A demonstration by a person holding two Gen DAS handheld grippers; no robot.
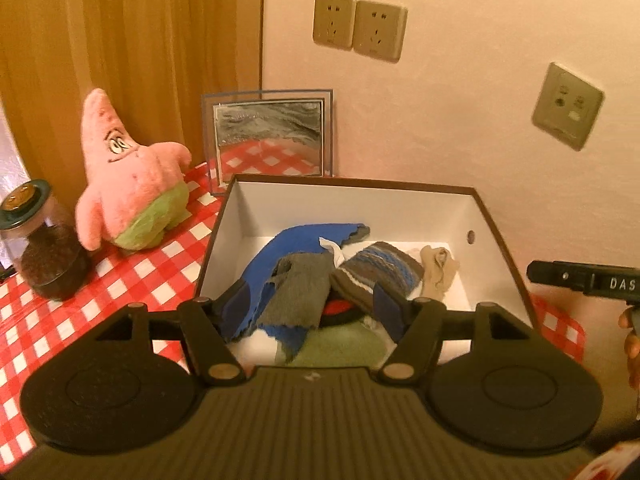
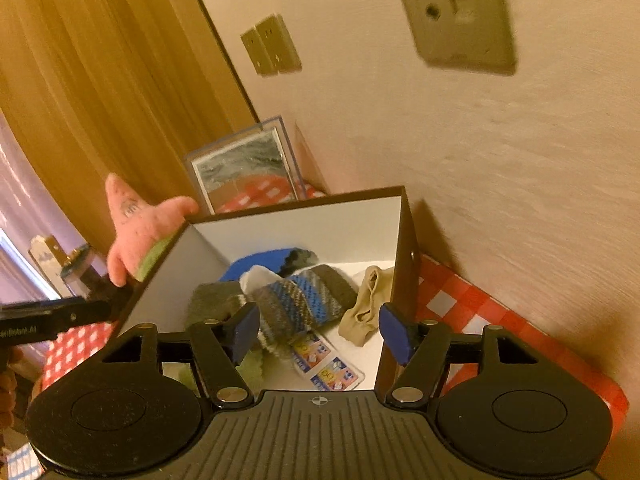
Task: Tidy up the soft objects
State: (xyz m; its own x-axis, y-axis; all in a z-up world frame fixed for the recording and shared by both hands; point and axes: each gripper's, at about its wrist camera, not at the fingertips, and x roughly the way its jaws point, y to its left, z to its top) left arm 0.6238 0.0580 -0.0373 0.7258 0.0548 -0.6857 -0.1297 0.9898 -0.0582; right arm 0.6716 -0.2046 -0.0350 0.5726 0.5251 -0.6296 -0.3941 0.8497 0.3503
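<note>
An open box (image 1: 496, 224) with brown rim and white inside stands on the checked table by the wall; it also shows in the right wrist view (image 2: 404, 248). In it lie a blue cloth (image 1: 288, 244), a grey cloth (image 1: 304, 292), a striped knit sock (image 1: 380, 272) (image 2: 296, 300), a beige sock (image 1: 438, 270) (image 2: 366, 300) and a green cloth (image 1: 344, 348). My left gripper (image 1: 314, 304) is open over the box's near edge, empty. My right gripper (image 2: 320, 330) is open at the box's right wall, empty. A pink starfish plush (image 1: 128, 184) (image 2: 140, 224) stands left of the box.
A glass jar (image 1: 40, 236) with a dark lid stands left of the plush. A clear picture frame (image 1: 268, 132) leans on the wall behind the box. A printed packet (image 2: 326, 364) lies in the box. Wall sockets (image 1: 360, 26) and a curtain (image 1: 132, 40) are behind.
</note>
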